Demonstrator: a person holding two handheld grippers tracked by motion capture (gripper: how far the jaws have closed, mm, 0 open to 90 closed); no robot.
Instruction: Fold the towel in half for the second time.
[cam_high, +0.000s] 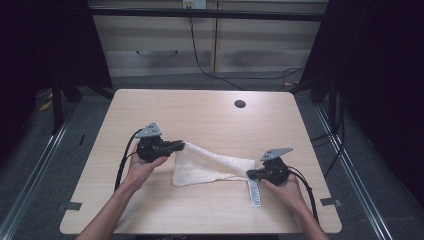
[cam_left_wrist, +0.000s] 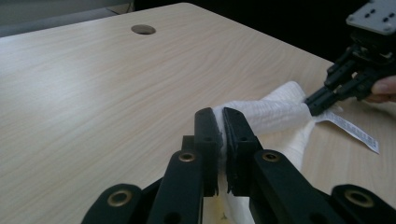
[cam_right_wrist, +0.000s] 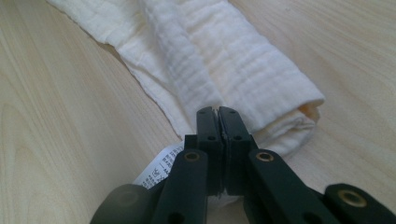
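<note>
Currently both hand-held grippers, left (cam_high: 179, 146) and right (cam_high: 251, 174), are clamped on the cream cloth (cam_high: 210, 167) mid-fold above the worktop (cam_high: 200, 110); the next move likely calls for aligned corners.

The cloth (cam_high: 210, 167) is a soft, cream-white woven fabric with a crinkled, gauzy, matt weave, thicker where it folds. Its care label (cam_high: 254, 192) looks like thin, smooth printed ribbon or paper. The worktop (cam_high: 200, 115) is pale wood-grain laminate, smooth with a faint sheen, and has a dark round grommet (cam_high: 240, 104) near its far edge. The left gripper (cam_left_wrist: 222, 126) and right gripper (cam_right_wrist: 218, 122) are matt black plastic, with brass-coloured metal rivets at the pivots.
</note>
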